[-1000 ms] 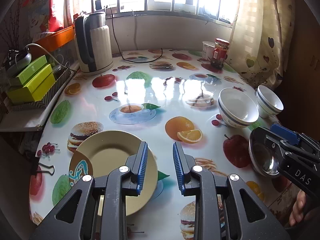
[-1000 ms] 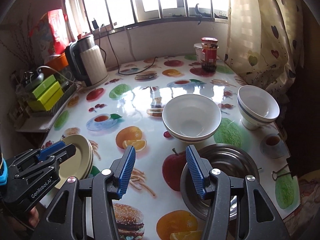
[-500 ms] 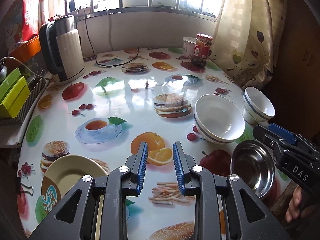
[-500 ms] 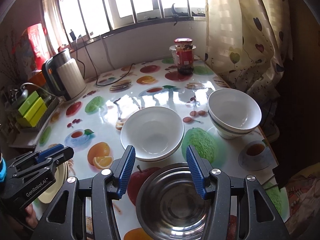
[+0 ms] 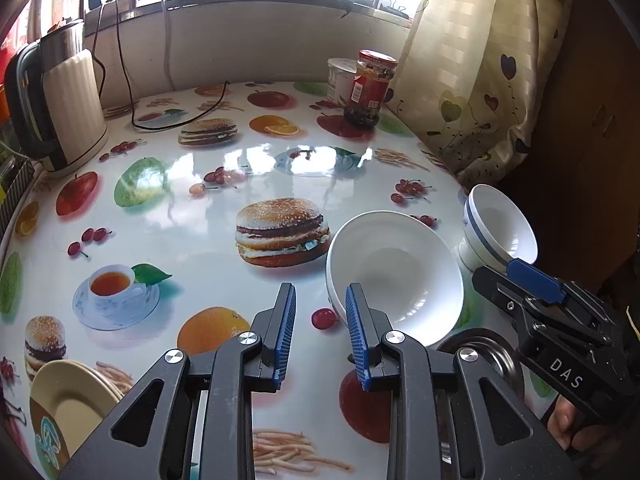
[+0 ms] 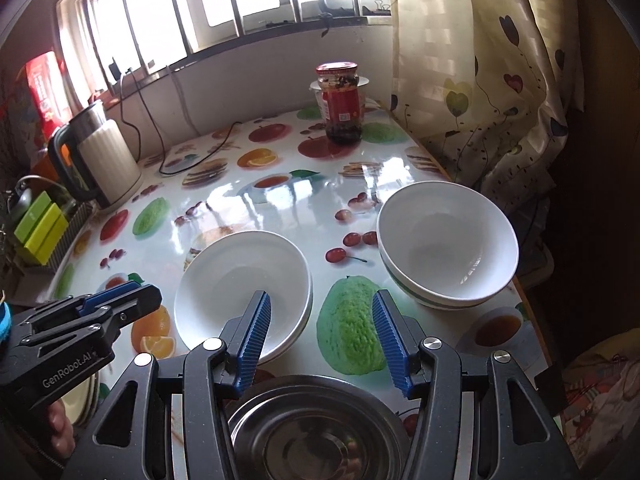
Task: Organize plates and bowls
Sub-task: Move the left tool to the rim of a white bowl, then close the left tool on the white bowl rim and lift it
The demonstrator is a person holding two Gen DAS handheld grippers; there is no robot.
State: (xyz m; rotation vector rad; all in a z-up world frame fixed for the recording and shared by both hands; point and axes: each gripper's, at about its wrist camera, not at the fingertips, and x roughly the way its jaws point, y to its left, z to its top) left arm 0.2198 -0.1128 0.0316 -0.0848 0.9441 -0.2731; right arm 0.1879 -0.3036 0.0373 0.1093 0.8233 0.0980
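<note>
Approach: left gripper (image 5: 320,332), fingers spread and empty, at lower centre; straddle white bowl (image 5: 394,276) rim squarely; right gripper (image 6: 322,340) likewise spread.

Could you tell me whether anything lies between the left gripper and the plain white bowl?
Nothing visible does. The left gripper is open, its right finger already beside the white bowl rim; only bare tablecloth lies nearby.
</note>
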